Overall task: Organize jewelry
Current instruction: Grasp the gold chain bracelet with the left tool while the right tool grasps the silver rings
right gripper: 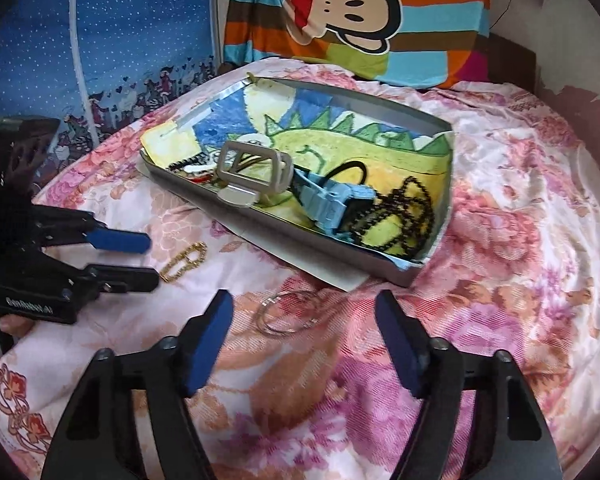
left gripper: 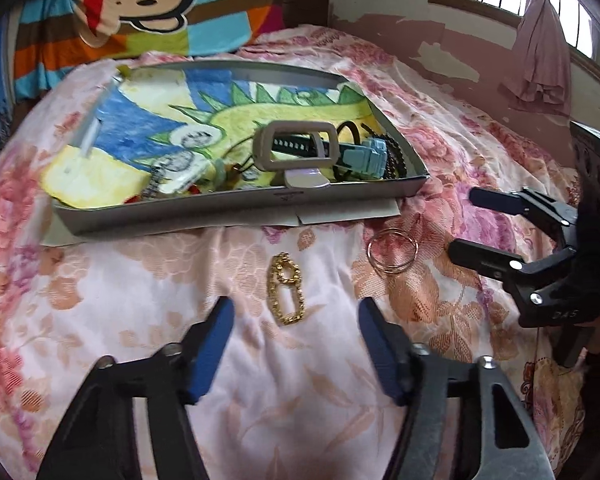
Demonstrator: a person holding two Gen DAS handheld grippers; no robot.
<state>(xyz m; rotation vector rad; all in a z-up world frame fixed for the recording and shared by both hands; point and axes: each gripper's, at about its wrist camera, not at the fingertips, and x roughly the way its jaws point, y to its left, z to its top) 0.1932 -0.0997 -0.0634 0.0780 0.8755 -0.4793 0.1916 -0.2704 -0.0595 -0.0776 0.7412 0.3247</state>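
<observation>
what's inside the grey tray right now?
Inside the grey tray: a crayon dinosaur drawing lining the bottom, a beige hair claw, a blue watch, a black bead chain. The small pieces behind the claw are too cluttered to identify.

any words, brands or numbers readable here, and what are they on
"DAS": white letters on the black body of the right gripper, seen in the left wrist view.
Pale lettering on the black body of the left gripper, right wrist view: too blurred to read with certainty.
Small dark mark on the front wall of the tray: too small to read.
Nothing else readable; the striped cloth shows only a cartoon monkey.
</observation>
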